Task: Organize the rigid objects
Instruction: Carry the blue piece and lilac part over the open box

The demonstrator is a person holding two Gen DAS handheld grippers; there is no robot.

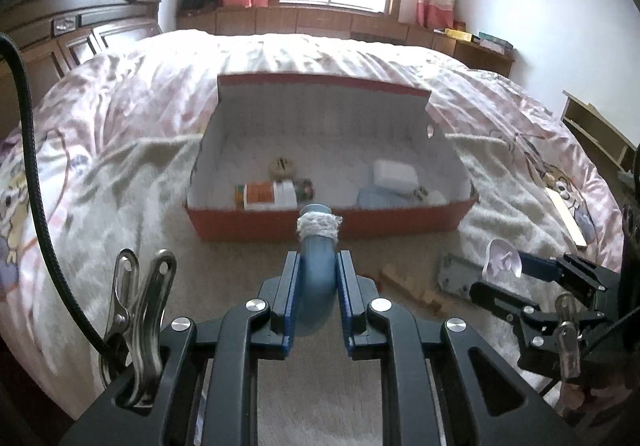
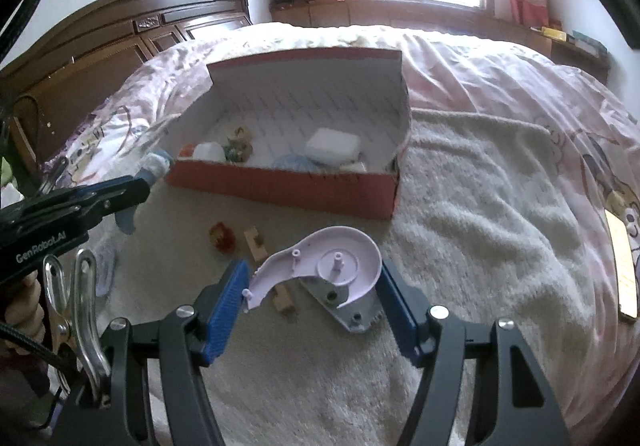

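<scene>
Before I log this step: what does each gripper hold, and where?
Left gripper: blue pipe elbow, pinched across its bend. Right gripper: lilac plastic shell, held by its opposite edges.

An open box sits on the blanket at the middle of the frame, with the bed's headboard at upper left. In the box: a bottle at left, a small figure behind it, a block at right. Below the box on the blanket lie a wooden piece, a small toy to its left, and a flat plate lower right. A plastic shell is between the right tongs — a curved pipe between the left tongs.
</scene>
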